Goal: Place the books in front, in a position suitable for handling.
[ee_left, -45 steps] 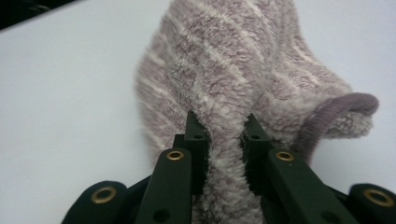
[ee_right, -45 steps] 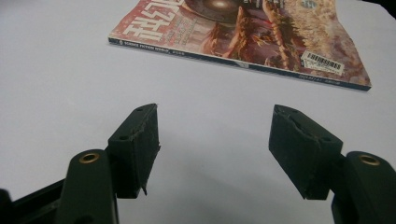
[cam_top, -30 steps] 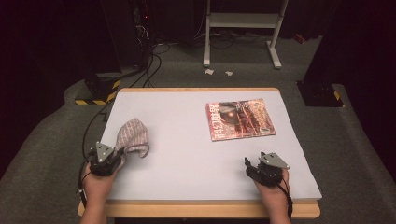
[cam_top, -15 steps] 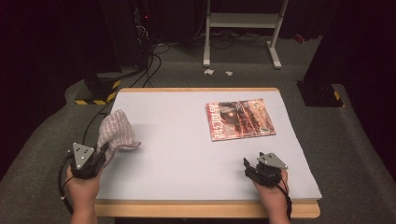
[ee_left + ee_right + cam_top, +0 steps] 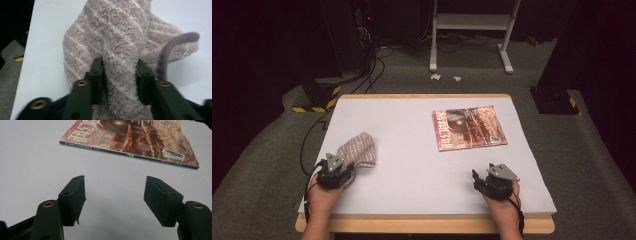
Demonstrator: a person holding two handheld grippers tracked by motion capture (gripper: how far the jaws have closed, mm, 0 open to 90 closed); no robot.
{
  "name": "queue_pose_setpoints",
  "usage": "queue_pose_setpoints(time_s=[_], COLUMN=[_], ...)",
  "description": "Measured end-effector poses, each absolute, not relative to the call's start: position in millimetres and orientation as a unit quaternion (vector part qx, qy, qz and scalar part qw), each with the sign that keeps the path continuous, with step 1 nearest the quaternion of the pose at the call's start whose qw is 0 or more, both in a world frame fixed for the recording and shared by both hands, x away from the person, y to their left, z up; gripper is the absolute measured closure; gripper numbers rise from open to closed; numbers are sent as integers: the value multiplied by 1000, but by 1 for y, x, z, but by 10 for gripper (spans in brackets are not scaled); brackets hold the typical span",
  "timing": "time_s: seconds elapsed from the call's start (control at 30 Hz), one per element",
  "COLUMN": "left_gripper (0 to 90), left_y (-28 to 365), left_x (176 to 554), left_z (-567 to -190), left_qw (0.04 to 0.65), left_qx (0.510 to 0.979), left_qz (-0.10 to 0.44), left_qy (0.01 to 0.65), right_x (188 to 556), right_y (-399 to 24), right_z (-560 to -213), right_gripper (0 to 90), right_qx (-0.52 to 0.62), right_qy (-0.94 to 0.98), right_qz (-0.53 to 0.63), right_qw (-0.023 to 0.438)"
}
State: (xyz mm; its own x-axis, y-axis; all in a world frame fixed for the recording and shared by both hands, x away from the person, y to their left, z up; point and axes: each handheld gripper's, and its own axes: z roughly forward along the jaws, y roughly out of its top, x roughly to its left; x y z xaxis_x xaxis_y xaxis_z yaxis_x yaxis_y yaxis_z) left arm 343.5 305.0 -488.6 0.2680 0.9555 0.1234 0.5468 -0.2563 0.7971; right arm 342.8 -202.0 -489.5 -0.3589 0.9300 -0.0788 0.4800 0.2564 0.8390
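High view, sock: a fluffy sock (image 5: 358, 151) in dusty pink with thin pale stripes lies crumpled on the left part of the table (image 5: 412, 175), near its front edge.
High view, sock direction: its long axis runs from the left gripper (image 5: 343, 168) away and slightly to the right, toward the table's middle.
High view, left gripper: at the near end of the sock, touching it, in the person's left hand (image 5: 323, 195).
High view, right gripper: the right gripper (image 5: 479, 181) rests on the bare table at front right, well apart from the sock, with a magazine (image 5: 468, 128) lying flat beyond it.
Left gripper view, sock: soft, deep pile with pale diagonal stripes; a thick fold rises between the black jaws, and a ribbed cuff edge curls up at the right.
Left gripper view, claw: the jaws have just been opening, yet the fold still fills the gap, and both pads (image 5: 98, 72) lie against the fabric.
Right gripper view, claw: the jaws stand wide over the smooth white tabletop, with nothing between them.
Right gripper view, magazine: thin and glossy, with a reddish cover, a dark spine facing the gripper and a barcode label at its right.
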Motion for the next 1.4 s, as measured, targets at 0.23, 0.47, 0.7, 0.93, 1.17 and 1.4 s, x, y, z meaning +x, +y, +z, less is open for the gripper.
queue_pose_setpoints(time_s=[0.23, 0.47, 0.7, 0.93, 1.17, 1.4], left_gripper=[322, 302, 313, 314, 318, 342], left_y=[306, 268, 175, 98, 48, 30], left_x=[325, 326, 370, 431, 472, 493], left_z=[-455, -442, -468, -487, -493, -502], left_qw=[405, 468, 445, 436, 419, 393], left_qx=[699, 710, 765, 776, 778, 782], left_qz=[317, 276, 213, 183, 167, 140], left_qy=[497, 448, 414, 417, 438, 463], right_x=[343, 355, 408, 468, 495, 505], right_y=[-205, -213, -239, -267, -293, -285], right_z=[-489, -483, -479, -486, -502, -499], right_gripper=[320, 320, 322, 316, 320, 357], right_qx=[482, 494, 522, 564, 606, 598], right_qy=[731, 726, 718, 709, 681, 696], right_qz=[379, 392, 363, 323, 339, 338], right_qw=[298, 275, 284, 273, 234, 207])
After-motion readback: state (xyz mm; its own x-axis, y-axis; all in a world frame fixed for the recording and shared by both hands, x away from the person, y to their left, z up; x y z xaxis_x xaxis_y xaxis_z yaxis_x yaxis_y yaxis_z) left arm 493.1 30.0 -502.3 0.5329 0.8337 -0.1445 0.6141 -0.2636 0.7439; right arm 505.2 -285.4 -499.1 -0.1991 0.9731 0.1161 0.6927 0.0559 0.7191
